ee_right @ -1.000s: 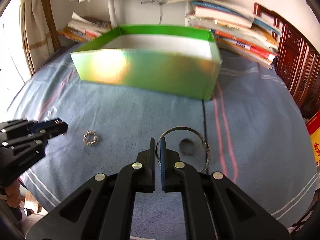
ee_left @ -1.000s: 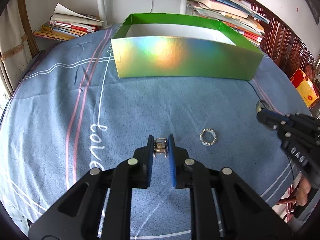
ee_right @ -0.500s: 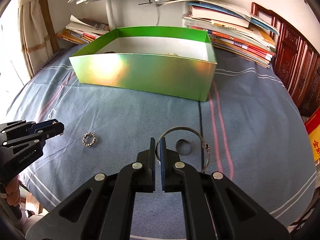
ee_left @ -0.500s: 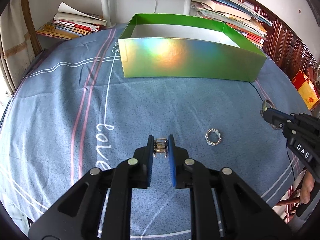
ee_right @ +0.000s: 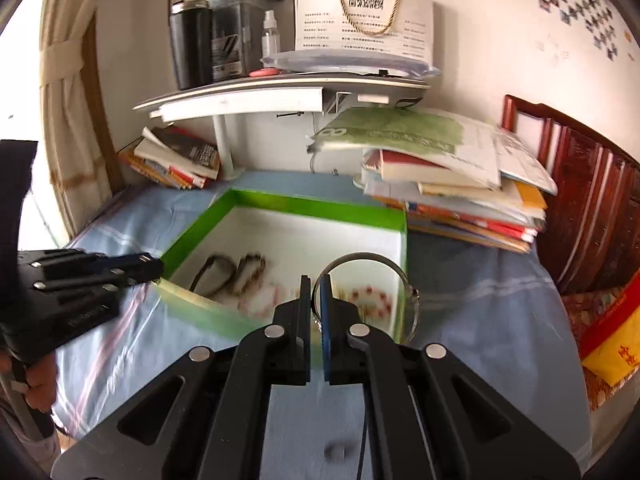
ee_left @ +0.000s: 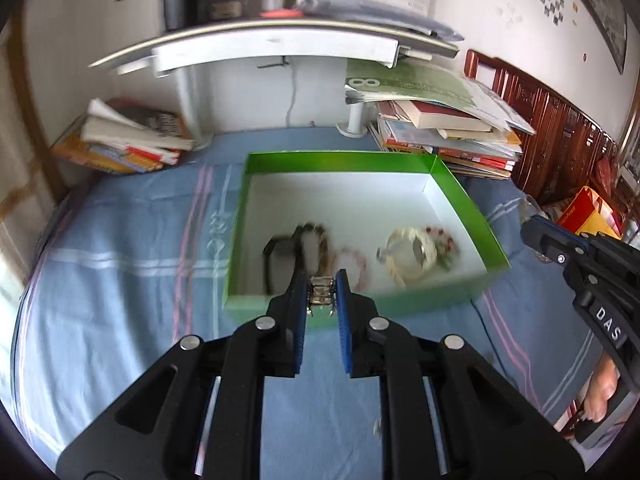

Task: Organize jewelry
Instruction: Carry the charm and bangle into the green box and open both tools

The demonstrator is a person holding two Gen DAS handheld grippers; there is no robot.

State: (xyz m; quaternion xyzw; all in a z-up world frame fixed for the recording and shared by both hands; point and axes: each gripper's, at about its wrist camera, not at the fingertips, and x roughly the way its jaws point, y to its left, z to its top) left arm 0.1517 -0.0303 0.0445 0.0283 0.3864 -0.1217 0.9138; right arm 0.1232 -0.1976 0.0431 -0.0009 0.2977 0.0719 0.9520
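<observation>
A green box (ee_left: 460, 196) with a white inside stands on the blue cloth; it holds several bracelets (ee_left: 316, 248) and bead strings (ee_left: 416, 248). My left gripper (ee_left: 322, 292) is shut on a small metal bracelet (ee_left: 321, 295), held above the box's near wall. My right gripper (ee_right: 316, 300) is shut on a thin silver bangle (ee_right: 368, 260), held above the box's (ee_right: 280, 202) near right corner. The right gripper shows at the right of the left wrist view (ee_left: 560, 248); the left gripper shows at the left of the right wrist view (ee_right: 120, 268).
Stacks of books lie behind the box at the left (ee_left: 124, 144) and right (ee_left: 440, 128). A white shelf stand (ee_left: 276, 48) rises at the back. A wooden headboard (ee_right: 592, 216) and a red-yellow bag (ee_right: 616, 344) are at the right.
Both grippers have risen and moved forward from low over the cloth to above the box, each still holding its piece. The beaded ring on the cloth is out of view.
</observation>
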